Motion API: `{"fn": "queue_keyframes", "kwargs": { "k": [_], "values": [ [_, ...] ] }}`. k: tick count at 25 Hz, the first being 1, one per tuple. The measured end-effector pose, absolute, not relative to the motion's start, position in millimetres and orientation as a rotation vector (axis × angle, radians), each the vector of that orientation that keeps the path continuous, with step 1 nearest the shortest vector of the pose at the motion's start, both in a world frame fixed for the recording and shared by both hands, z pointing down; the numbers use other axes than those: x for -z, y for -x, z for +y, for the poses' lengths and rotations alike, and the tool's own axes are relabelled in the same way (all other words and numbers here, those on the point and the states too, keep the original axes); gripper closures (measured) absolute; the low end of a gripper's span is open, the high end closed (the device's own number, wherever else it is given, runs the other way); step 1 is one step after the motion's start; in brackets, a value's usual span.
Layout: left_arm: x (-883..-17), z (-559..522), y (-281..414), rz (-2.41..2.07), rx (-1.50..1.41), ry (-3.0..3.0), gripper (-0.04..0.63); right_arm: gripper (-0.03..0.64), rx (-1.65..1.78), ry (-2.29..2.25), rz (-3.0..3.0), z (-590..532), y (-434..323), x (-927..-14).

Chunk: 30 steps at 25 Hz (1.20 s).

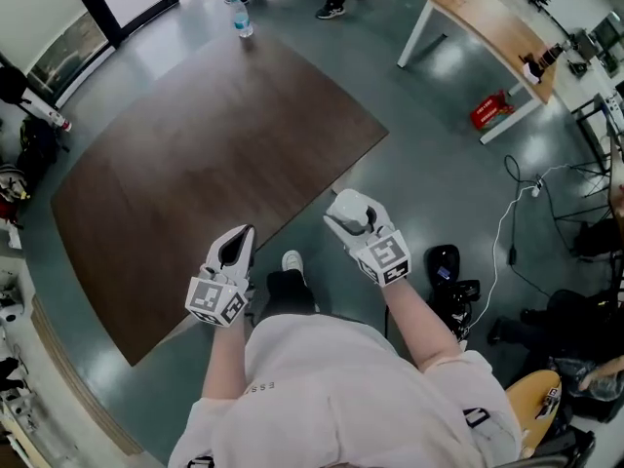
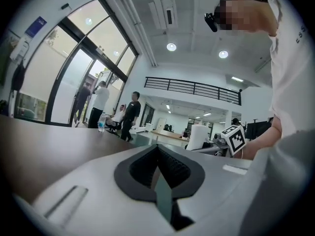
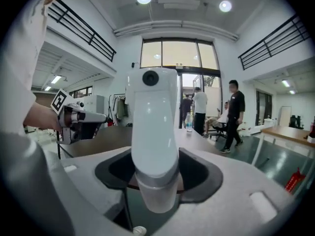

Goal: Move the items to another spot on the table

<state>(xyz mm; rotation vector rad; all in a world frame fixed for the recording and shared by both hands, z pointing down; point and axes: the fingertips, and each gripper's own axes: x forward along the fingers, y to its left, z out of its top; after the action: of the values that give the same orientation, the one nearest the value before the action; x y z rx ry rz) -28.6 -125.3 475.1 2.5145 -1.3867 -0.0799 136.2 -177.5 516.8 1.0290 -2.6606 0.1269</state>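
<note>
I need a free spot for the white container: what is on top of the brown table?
Only a water bottle stands on the table, at its far edge. The left gripper hides a small patch by the near edge.

Bottle [image 1: 242, 18]: on table [image 1: 195, 164], far edge.
Desk [image 1: 486, 25]: right of table, well apart.
Left gripper [image 1: 237, 244]: over table's near edge.

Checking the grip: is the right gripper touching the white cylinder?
Touching. The right gripper view shows the white cylinder clamped between the jaws of the right gripper.
</note>
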Motion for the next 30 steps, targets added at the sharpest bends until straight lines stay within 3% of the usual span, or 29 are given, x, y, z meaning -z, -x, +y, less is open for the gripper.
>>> {"fn": "queue_keyframes", "kwargs": {
  "k": [14, 30],
  "values": [
    [-472, -313, -53, -1.287, 0.098, -2.589, 0.578, 0.368, -0.149, -1.180, -2.609, -347, -223, -515],
    [-504, -400, 7, -1.789, 0.106, -2.174, 0.578, 0.368, -0.154, -0.621, -2.747, -510, -131, -554]
  ]
}}
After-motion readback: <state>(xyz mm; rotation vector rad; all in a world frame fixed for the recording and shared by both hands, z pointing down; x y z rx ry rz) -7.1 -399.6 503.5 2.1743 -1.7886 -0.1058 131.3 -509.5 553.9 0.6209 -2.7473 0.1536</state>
